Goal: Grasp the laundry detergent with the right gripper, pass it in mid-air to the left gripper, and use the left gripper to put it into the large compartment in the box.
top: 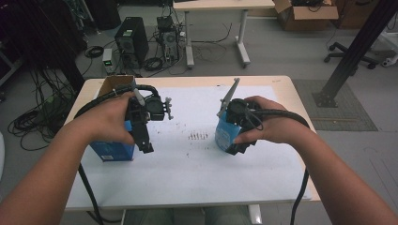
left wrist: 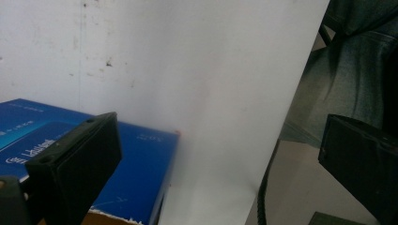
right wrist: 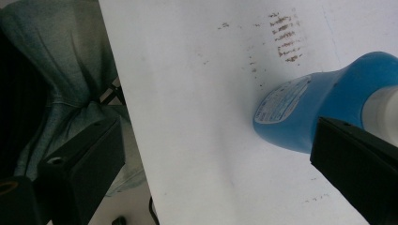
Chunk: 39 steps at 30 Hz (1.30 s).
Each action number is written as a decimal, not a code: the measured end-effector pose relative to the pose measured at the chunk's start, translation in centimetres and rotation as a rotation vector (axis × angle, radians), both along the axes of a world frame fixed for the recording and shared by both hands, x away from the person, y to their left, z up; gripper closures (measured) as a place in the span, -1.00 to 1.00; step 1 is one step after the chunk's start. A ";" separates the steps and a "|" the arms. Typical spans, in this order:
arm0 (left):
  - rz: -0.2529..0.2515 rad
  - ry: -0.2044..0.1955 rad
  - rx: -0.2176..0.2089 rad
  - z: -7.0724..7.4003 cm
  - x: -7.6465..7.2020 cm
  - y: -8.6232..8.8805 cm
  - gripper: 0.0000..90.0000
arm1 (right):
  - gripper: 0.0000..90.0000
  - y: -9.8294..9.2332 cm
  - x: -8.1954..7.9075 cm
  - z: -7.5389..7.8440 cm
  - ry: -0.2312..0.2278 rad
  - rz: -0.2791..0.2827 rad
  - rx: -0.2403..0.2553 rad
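A blue box sits on the white sheet at the table's left, and my left gripper is held just above its right end, jaws pointing down toward the near edge. In the left gripper view the gripper is open with only bare sheet between its jaws, and the blue box lies behind the left jaw. A blue bottle is at centre right under my right gripper. In the right gripper view the gripper is open, and the bottle lies past the right jaw, not gripped.
An open cardboard box stands at the table's back left. Brown smudges mark the sheet's middle. Cables trail from both grippers over the near edge. Beyond the table are computers, floor cables, a second table and a black frame post.
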<state>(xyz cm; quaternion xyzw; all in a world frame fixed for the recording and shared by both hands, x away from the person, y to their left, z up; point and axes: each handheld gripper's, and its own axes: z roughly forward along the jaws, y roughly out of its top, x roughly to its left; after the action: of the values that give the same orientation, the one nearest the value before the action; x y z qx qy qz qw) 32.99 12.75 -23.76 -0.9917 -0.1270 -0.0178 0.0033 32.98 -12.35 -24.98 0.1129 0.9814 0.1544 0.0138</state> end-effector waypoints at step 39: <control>-0.038 0.016 0.001 -1.4 -0.6 -0.2 -0.99 | -0.91 -2.9 -0.6 -2.7 0.023 -0.115 0.000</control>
<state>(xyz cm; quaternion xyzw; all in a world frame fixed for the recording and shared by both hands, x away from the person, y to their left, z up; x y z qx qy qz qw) 32.40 12.53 -25.20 -0.9941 -0.1081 -0.0099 0.0047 32.37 -15.22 -27.67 0.1708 0.9734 0.1520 0.0112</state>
